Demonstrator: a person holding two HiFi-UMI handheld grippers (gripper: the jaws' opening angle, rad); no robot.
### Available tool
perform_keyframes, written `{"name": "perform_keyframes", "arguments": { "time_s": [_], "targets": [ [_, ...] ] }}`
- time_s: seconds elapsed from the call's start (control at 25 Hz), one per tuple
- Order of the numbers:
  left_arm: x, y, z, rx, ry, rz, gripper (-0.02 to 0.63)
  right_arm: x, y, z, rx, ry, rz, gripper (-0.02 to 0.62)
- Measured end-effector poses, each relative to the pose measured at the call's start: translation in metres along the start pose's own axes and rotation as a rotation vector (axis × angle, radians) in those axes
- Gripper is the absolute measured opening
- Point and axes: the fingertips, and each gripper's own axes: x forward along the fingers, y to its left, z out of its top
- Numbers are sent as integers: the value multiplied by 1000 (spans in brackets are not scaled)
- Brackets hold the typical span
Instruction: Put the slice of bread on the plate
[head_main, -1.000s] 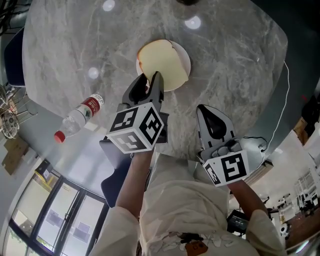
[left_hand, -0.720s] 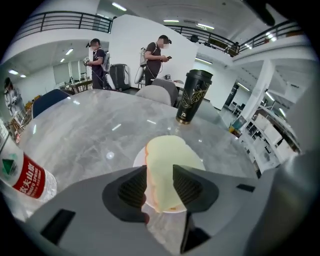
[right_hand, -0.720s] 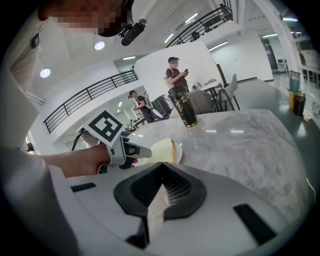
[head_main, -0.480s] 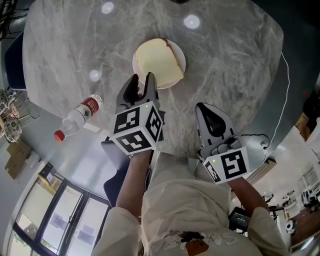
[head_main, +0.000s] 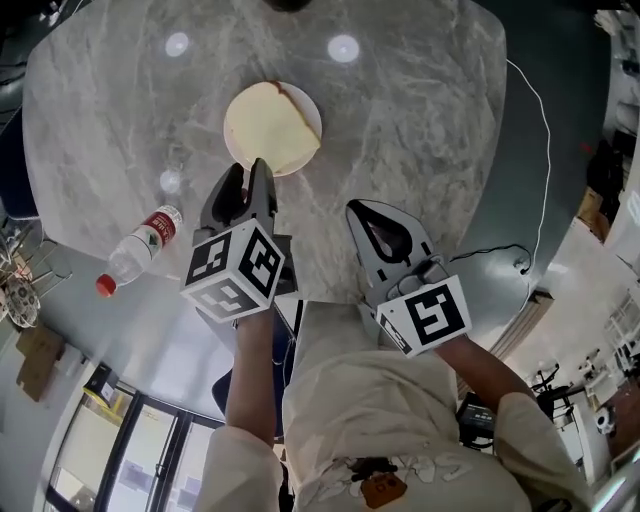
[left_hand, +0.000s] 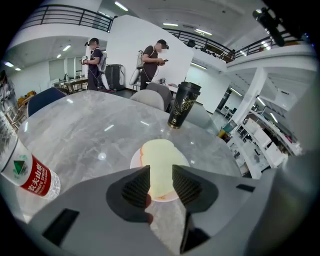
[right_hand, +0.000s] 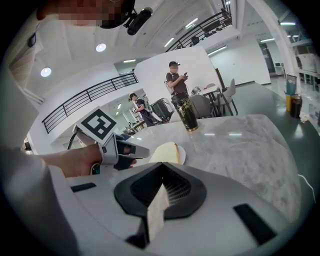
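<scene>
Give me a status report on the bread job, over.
Left gripper jaws open, empty, just short of plate. Right gripper jaws shut, away from plate. Bread slice lying on plate. Nothing in the way; bottle off to the side.

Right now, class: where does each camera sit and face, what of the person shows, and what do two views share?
Head view: head-mounted, steeply down at the marble table; forearms, left gripper, right gripper.
Left gripper view: on that gripper, past open jaws to the slice of bread on the plate.
Right gripper view: on that gripper, over shut jaws across the table; left hand.
Gripper views share the black tumbler.
</scene>
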Motion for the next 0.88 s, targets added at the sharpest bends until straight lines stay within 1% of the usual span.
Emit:
{"name": "perform_keyframes", "arguments": {
  "time_s": [0.12, 0.24, 0.32, 0.4, 0.52, 0.72, 0.88],
  "targets": [
    [-10, -6, -1, 21, 1, -33, 144, -7, 2, -3, 10, -6, -15, 6],
    [-25, -13, -4, 19, -3, -73, 143, -14, 8, -6, 2, -2, -26, 6],
    [-35, -15, -6, 55, -8, -60, 141, -19, 13, -5, -9, -1, -33, 6],
    [-46, -14, -6, 87, -22, -30, 83, -23, 19, -1, -20, -6, -38, 6],
    [-61, -16, -6, 92, -47, -28, 9, -31, 27, 6, -29, -20, -44, 6],
    [-85, -26, -4, 122, -72, -58, 9, -40, 42, 19, -43, -48, -53, 6],
    [-103, -36, -4, 143, -79, -81, 9, -47, 50, 26, -62, -49, -84, 6]
  ]
}}
